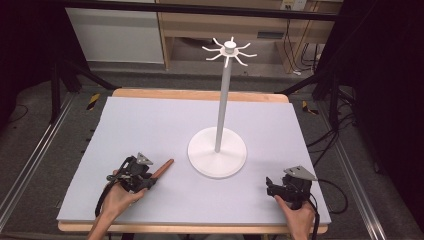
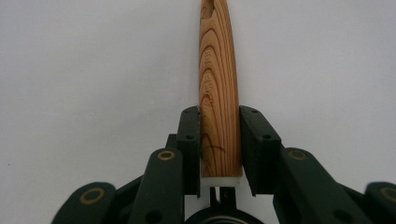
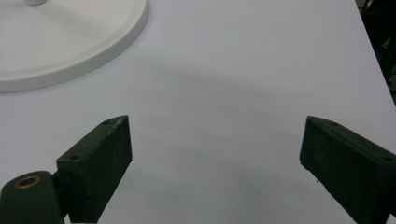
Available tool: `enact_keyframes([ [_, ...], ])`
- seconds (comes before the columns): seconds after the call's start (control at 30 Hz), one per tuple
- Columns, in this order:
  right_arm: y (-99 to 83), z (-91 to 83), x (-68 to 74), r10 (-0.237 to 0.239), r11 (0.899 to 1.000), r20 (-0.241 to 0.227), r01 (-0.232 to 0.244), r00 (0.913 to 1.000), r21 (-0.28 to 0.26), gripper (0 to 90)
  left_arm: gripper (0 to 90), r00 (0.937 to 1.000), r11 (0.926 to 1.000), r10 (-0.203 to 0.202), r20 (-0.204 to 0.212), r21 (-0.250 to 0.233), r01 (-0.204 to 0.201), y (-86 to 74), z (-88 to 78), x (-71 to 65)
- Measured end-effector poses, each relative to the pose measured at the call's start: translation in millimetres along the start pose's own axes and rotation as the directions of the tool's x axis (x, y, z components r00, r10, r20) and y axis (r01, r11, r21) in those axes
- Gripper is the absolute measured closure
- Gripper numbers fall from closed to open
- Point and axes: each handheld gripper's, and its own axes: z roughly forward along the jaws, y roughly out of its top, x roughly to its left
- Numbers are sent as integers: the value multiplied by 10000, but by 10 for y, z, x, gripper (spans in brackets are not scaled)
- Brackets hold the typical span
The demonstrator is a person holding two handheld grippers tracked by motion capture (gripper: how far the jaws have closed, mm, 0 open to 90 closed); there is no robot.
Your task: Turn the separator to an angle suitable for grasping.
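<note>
Near our edge of the grey table [image 1: 150, 120], our left gripper [image 1: 146, 179] pinches a wooden handle [image 2: 219, 107] lying flat, pointing toward the white stand [image 1: 217, 150]. Our right gripper [image 3: 215, 154] rests nearby, jaws spread wide on nothing

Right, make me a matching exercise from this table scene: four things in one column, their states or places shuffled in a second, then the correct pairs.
Column one:
1. left gripper
2. right gripper
3. wooden stick
4. white stand

Column two:
A. upright near the middle of the table, with hooks spread at its top
B. jaws wide apart, nothing between them
C. clamped at one end, its other end pointing toward the round base
D. jaws closed on a piece of grained wood

Pairs: 1-D, 2-B, 3-C, 4-A
</note>
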Motion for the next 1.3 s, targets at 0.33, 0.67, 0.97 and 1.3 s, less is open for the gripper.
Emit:
enact_keyframes([
  [0.33, 4, 6, 15, 68, 10000, -44, -68, 10000, 22, 97, 675, 9998, 9995, 202, -25, 239, -201, 2, 79, -39],
  [0.67, 16, 2, -4, 113, 9999, -52, -113, 9999, 66, 105, 549, 9994, 9995, 296, 181, -109, -294, 170, 33, -28],
  [0.97, 22, -11, -10, 160, 9998, -132, -159, 9998, 76, 107, 585, 9977, 9971, 637, 241, 407, -646, 300, 183, -17],
  [1.3, 26, -1, -10, 189, 9997, -174, -186, 9997, 158, 110, 628, 9978, 9952, 611, 276, 747, -630, 324, 260, -22],
])
